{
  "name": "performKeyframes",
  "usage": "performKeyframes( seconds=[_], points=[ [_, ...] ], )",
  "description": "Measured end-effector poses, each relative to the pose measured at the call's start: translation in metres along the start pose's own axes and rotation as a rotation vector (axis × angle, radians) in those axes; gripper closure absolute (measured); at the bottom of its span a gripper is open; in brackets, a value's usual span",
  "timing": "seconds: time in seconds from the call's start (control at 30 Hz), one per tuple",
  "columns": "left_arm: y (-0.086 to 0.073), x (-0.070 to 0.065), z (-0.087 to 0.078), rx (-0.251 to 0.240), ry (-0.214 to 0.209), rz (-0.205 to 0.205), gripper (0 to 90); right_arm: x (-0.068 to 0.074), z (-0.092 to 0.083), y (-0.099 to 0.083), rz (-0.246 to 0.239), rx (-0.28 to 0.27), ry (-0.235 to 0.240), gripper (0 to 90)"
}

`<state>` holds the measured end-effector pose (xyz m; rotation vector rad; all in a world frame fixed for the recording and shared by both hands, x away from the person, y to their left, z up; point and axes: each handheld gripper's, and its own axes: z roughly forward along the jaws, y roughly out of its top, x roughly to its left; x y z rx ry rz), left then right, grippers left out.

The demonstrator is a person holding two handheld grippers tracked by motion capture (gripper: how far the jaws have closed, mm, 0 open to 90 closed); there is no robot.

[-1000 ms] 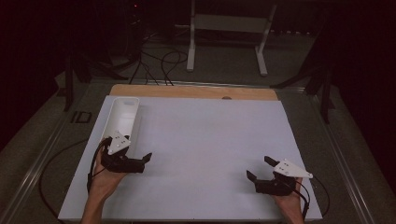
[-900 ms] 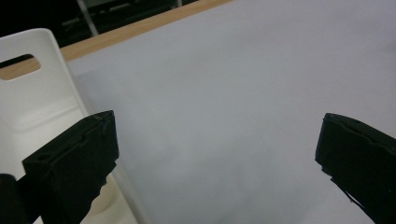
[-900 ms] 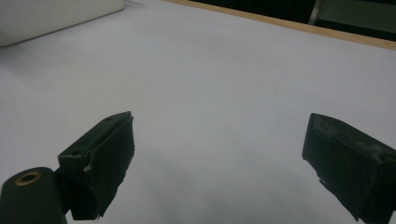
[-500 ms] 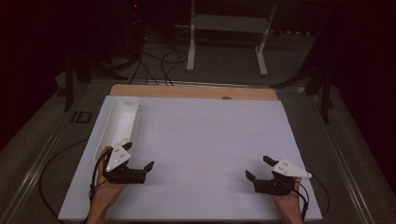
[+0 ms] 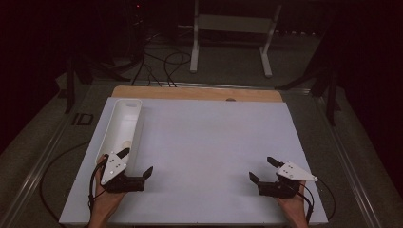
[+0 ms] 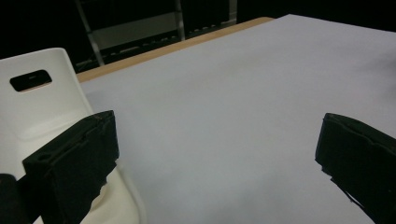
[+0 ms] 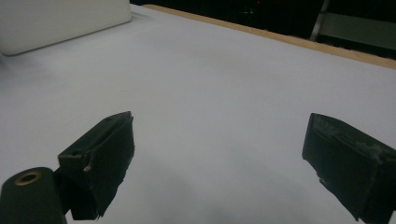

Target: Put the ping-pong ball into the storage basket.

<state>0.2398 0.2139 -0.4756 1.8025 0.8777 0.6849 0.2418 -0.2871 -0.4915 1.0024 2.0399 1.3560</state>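
The left gripper (image 5: 137, 164), jaws spread and empty, sits just beside the near end of the white tray (image 5: 114, 134), which runs lengthwise away; perhaps touching. The right gripper (image 5: 263, 169), also spread, lies well apart.
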Motion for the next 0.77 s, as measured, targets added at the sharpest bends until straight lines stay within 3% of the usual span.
performKeyframes(
  seconds=[0.17, 0.77],
  points=[
    [-0.0055, 0.0038, -0.007, -0.015, 0.005, -0.023, 0.1, 0.0012, -0.0001, 0.0012, -0.003, -0.012, 0.004, 8.7],
    [-0.0108, 0.0093, -0.0088, -0.024, 0.03, -0.043, 0.1, 0.0031, -0.0001, 0.0014, -0.01, -0.021, 0.006, 8.7]
  ],
)
